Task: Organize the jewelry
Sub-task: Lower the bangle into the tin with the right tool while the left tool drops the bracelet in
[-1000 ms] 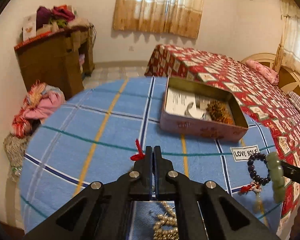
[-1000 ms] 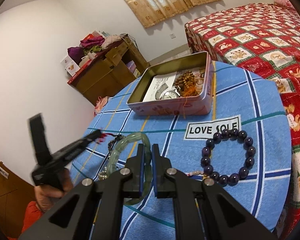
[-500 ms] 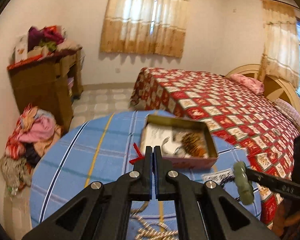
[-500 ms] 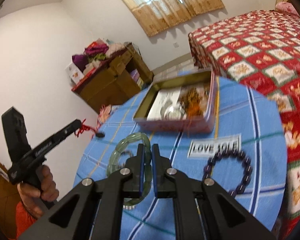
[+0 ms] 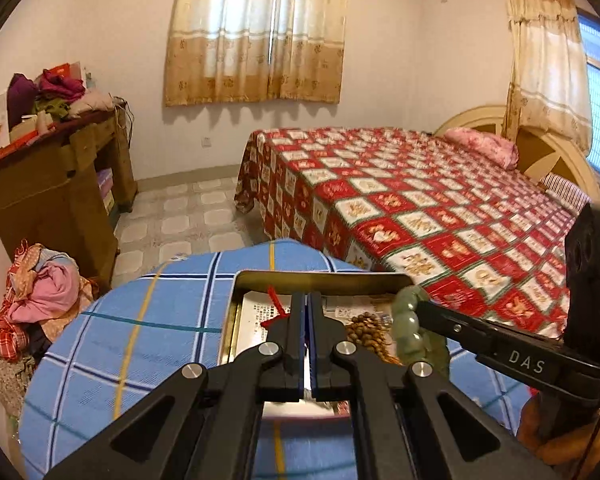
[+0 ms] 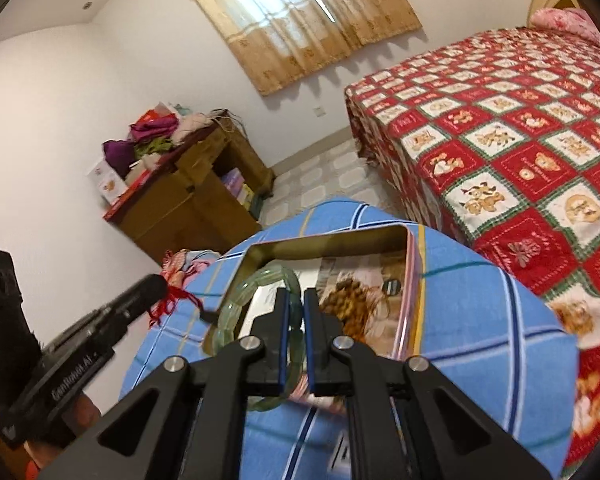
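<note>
An open tin box [image 5: 320, 278] stands on the blue checked table [image 5: 140, 320]; it holds a brown bead bracelet [image 5: 366, 326] and printed paper. My left gripper [image 5: 308, 300] is shut on a red cord [image 5: 274, 304] and hovers over the box's left part. My right gripper [image 6: 294, 300] is shut on a green jade bracelet [image 6: 256, 284] and holds it above the box [image 6: 410, 276]. The jade bracelet also shows in the left wrist view [image 5: 410, 324], and the red cord in the right wrist view [image 6: 172, 300].
A bed with a red patterned cover [image 5: 420, 200] stands just behind the table. A wooden cabinet with piled clothes [image 5: 56, 168] is at the left wall. A heap of clothes [image 5: 40, 292] lies on the floor left of the table.
Both grippers have moved forward over the tin box, carrying the red cord and the jade bracelet. The dark bead bracelet and pearl strand on the table have left view.
</note>
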### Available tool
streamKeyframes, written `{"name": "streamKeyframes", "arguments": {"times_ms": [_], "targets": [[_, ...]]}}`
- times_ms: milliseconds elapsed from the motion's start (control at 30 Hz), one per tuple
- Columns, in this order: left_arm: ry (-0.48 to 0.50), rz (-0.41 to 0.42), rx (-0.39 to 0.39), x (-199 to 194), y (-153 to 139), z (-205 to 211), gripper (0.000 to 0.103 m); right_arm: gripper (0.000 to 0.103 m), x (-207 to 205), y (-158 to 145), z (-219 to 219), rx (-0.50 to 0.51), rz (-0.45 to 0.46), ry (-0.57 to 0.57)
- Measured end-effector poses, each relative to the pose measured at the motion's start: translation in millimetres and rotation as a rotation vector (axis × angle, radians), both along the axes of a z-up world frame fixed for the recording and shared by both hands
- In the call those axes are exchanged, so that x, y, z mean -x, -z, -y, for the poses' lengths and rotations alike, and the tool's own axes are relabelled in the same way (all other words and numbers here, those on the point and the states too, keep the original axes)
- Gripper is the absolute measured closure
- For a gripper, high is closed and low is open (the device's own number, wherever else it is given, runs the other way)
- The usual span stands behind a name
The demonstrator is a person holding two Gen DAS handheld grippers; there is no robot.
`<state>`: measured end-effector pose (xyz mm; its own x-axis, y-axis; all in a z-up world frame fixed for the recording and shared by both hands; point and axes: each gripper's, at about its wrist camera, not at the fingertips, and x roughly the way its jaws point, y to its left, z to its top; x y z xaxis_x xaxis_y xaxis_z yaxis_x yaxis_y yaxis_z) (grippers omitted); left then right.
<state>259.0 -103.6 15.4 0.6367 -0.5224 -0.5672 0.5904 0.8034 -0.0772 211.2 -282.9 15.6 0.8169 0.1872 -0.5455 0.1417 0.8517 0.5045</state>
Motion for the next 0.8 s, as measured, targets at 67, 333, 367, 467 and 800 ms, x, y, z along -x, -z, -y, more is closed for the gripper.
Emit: {"name": "streamKeyframes", "arguments": {"times_ms": [67, 333, 367, 467, 800], "targets": [[-0.008, -0.014, -0.026, -10, 13, 8, 0.103, 0.094, -15, 9, 1, -0.009, -0.029, 0.016], [-0.062, -0.067, -0.12, -31, 46, 19, 0.103, 0.09, -43, 31, -4, -0.005, -0.1, 0.02], [-0.071, -0.072, -0.131, -33, 48, 20, 0.103, 0.088, -44, 33, -4, -0.005, -0.103, 0.013], [-0.106, -0.083, -0.176, -34, 51, 20, 0.101, 0.085, -41, 31, -3, -0.013, -0.101, 0.013], [-0.175, -0.034, -0.109, 1, 7, -16, 0.021, 0.082, 14, -4, -3, -0.03, -0.022, 0.05]]}}
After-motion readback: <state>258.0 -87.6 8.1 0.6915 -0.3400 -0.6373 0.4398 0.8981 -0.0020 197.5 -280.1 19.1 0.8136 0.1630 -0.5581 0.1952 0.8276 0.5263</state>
